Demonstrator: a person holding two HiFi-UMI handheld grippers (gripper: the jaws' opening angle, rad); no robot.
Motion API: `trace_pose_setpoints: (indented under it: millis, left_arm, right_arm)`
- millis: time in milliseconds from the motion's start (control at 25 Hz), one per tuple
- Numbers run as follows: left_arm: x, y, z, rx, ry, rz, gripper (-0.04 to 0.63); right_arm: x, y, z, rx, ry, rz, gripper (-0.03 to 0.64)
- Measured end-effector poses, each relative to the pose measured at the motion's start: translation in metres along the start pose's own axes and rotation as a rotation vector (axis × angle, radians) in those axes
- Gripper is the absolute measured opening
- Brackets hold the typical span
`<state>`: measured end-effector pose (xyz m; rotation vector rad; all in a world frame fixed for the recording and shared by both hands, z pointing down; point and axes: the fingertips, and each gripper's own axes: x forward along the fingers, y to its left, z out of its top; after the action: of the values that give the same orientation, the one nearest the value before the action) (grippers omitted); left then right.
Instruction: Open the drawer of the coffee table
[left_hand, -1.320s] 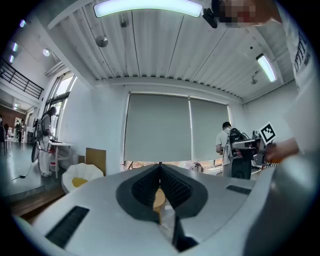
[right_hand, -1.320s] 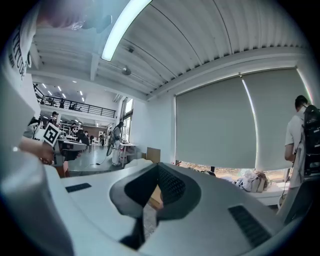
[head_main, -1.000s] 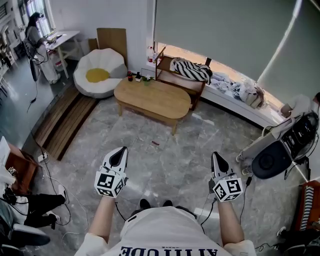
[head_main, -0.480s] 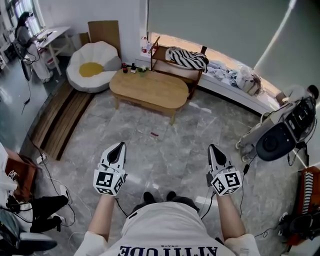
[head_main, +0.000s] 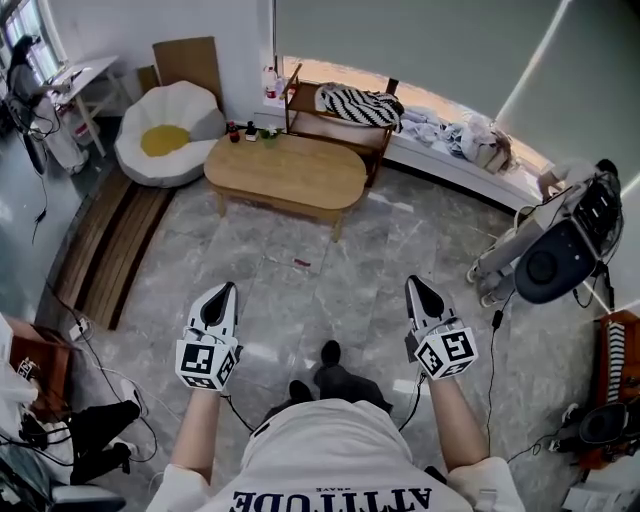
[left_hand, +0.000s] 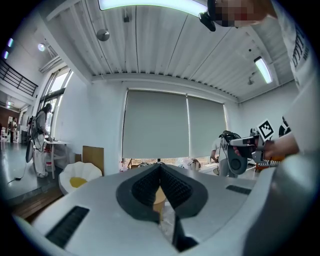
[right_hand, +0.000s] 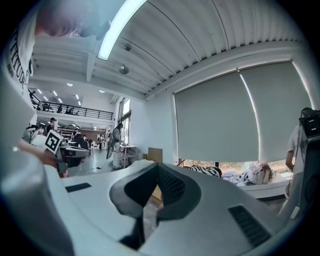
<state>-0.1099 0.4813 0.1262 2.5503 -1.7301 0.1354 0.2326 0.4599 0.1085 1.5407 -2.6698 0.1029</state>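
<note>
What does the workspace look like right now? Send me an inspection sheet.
Surface: grey marble floor.
Job's things: wooden coffee table, well ahead of both grippers; its drawer cannot be made out.
Clutter: small bottles on the table's far corner; small red thing on the floor.
Grippers: left hand-held gripper and right hand-held gripper both shut, empty.
Cables: cables and a power strip on the floor at left.
Surroundings: egg-shaped seat, shelf with striped cloth, wheeled machine at right.

A white T-shirt (head_main: 330, 450) with dark lettering (head_main: 335, 500) is worn; the white, black-tipped left gripper (head_main: 224, 289) and right gripper (head_main: 415, 283) are fitted with black-and-white marker cubes (head_main: 205, 362).
</note>
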Motion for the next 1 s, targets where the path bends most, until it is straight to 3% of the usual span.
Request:
trace_pose_setpoints:
  millis: [600,1000]
  left_arm:
    - [0.134,0.041,0.002,0.014,0.015,0.062,0.018]
    - [0.23,0.044,0.005,-0.008,0.02,0.107,0.018]
  right_arm:
    - [0.143,-0.084,-0.009,0.016,0.0,0.079,0.014]
    - [0.219,-0.159,-0.01,0.019,0.018,0.121,0.014]
